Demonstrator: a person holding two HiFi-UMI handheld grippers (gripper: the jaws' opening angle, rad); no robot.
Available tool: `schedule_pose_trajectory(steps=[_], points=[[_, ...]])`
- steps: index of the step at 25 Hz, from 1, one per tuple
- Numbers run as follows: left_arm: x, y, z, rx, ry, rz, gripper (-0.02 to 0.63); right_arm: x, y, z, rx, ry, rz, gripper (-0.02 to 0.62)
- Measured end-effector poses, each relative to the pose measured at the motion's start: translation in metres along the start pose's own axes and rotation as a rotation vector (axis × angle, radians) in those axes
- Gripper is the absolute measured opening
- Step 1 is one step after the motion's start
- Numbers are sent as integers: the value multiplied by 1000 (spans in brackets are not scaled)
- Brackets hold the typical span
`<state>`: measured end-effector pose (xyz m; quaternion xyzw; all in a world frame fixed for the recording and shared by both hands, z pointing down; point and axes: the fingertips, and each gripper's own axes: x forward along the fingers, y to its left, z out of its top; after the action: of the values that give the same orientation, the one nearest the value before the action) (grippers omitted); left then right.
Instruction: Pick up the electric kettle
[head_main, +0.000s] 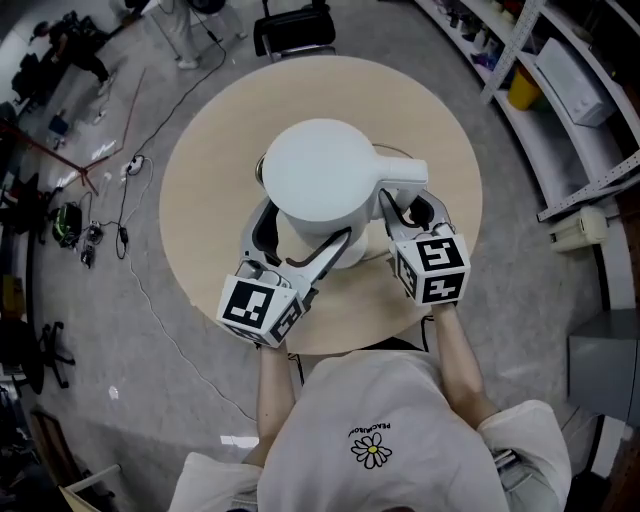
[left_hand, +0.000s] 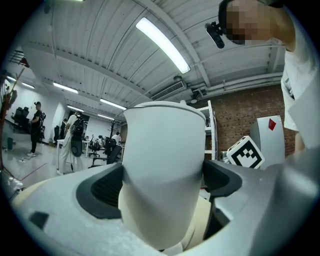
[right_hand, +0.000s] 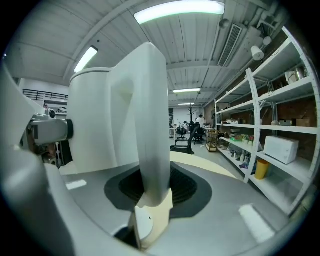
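Note:
The white electric kettle (head_main: 320, 180) hangs above the round wooden table (head_main: 220, 130), held from the near side by both grippers. My left gripper (head_main: 298, 245) is shut on the kettle's body (left_hand: 162, 170), whose sides the dark pads (left_hand: 102, 187) press. My right gripper (head_main: 408, 212) is shut on the kettle's handle (head_main: 400, 175). In the right gripper view the handle (right_hand: 150, 125) stands upright between the jaws over the ribbed pad (right_hand: 185, 187), with the body (right_hand: 95, 125) to its left.
A thin round rim (head_main: 400, 151) shows on the table beyond the kettle. A black chair (head_main: 295, 30) stands at the table's far side. Shelving (head_main: 560, 80) with a yellow bin (head_main: 522, 90) lines the right. Cables (head_main: 130, 170) lie on the floor at left, and people (left_hand: 35, 125) stand far off.

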<state>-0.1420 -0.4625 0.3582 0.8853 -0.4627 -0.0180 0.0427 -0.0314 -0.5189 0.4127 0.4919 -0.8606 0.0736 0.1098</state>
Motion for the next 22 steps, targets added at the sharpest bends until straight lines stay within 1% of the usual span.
schedule_pose_trajectory(steps=[5, 8, 15, 19, 22], points=[[-1, -9, 35, 60, -36, -11, 511, -13, 0, 32, 13, -69, -10, 119], [-5, -15, 47, 67, -53, -14, 511, -23, 2, 44, 9, -92, -18, 118], [-15, -28, 58, 72, -74, -14, 511, -42, 4, 52, 3, -120, -20, 119], [-21, -32, 60, 92, -75, -11, 509, -47, 9, 52, 2, -126, -13, 118], [-23, -35, 63, 91, -75, -8, 509, -50, 9, 56, -11, -131, -14, 118]])
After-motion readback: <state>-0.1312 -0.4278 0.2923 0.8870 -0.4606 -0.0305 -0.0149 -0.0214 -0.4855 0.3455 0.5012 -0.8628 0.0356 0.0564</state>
